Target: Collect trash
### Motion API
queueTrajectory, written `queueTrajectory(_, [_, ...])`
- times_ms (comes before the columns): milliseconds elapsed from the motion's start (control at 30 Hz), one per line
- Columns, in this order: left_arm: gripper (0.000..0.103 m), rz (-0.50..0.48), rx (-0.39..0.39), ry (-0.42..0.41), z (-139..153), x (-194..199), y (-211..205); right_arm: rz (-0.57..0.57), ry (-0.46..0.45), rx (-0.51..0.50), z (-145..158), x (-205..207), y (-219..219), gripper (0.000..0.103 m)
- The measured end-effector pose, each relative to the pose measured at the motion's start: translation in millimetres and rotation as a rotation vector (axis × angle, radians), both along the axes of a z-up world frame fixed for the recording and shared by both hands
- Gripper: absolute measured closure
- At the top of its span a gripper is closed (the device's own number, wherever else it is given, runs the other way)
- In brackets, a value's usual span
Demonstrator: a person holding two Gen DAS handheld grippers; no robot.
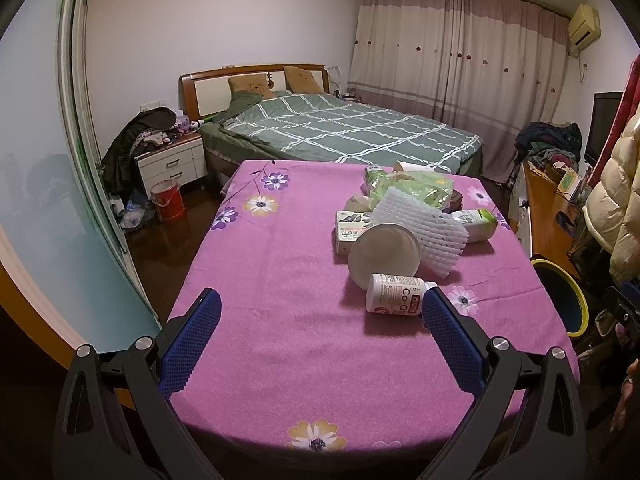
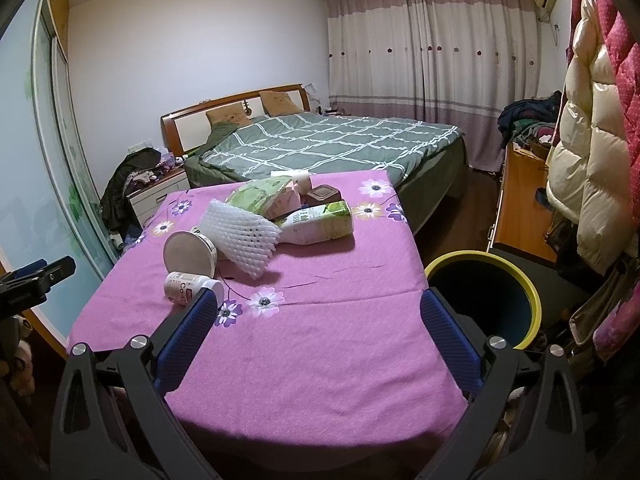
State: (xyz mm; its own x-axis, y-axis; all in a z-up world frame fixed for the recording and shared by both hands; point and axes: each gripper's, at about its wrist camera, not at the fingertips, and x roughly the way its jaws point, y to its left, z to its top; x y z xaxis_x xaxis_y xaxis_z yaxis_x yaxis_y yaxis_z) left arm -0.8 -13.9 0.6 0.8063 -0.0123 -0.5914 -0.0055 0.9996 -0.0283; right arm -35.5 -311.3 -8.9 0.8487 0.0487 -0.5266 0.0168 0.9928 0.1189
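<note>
i hold the left gripper (image 1: 320,308) and right gripper (image 2: 318,310) released and empty over the near worktop (image 2: 320,360), ready to reach. nearest trash is the pill bottle (image 1: 394,294) on its side, then the tub (image 1: 384,254), foam net (image 1: 420,236), carton (image 1: 350,232) and drink bottle (image 2: 320,224). the bin (image 2: 486,300) sits beside the right edge, i judge for short drops.

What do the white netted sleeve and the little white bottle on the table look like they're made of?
The netted sleeve looks like soft white foam mesh, matte, with open diamond holes. The small bottle looks like glossy white plastic, smooth under a printed label, though that is a guess from its sheen.
</note>
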Motion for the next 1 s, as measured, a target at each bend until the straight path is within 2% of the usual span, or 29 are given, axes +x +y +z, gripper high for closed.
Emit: queueTrajectory(1000, [0.004,-0.013,-0.004,0.028,-7.6,3.9,-2.4,-0.001,0.002,0.001,-3.8,1.0,0.1,0.006])
